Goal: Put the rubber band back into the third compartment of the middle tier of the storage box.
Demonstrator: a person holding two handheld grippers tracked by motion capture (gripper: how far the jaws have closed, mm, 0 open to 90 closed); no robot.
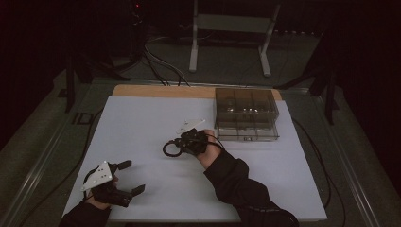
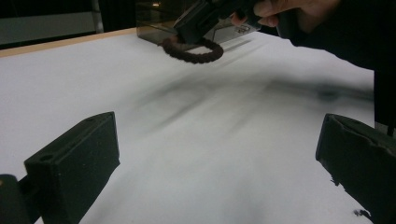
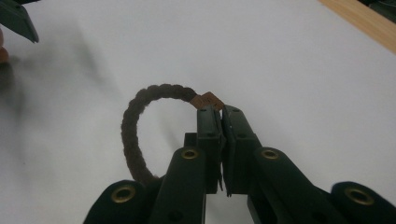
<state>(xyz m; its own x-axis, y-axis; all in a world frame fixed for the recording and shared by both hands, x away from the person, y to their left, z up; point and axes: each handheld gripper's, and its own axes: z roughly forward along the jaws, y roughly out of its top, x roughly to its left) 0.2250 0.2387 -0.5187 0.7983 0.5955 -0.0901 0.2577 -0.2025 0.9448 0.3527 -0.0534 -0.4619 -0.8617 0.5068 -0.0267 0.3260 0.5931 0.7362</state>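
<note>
A dark braided ring (image 3: 140, 121) with a small copper clasp hangs from my right gripper (image 3: 221, 111), whose jaws are shut on the ring at the clasp. In the high view that ring (image 1: 171, 149) sits just above the white sheet near the table's middle, held by the right gripper (image 1: 182, 141). The left gripper view shows the same ring (image 2: 194, 50) far off under the other hand. My left gripper (image 1: 131, 178) rests at the front left with jaws wide apart and nothing between them, its fingers (image 2: 77, 163) framing bare white surface.
A clear smoky plastic box (image 1: 246, 113) with several compartments stands at the back right of the white sheet (image 1: 142, 123). A wooden table edge (image 1: 161, 91) runs behind it. Cables and a white stand (image 1: 231, 23) lie on the floor beyond.
</note>
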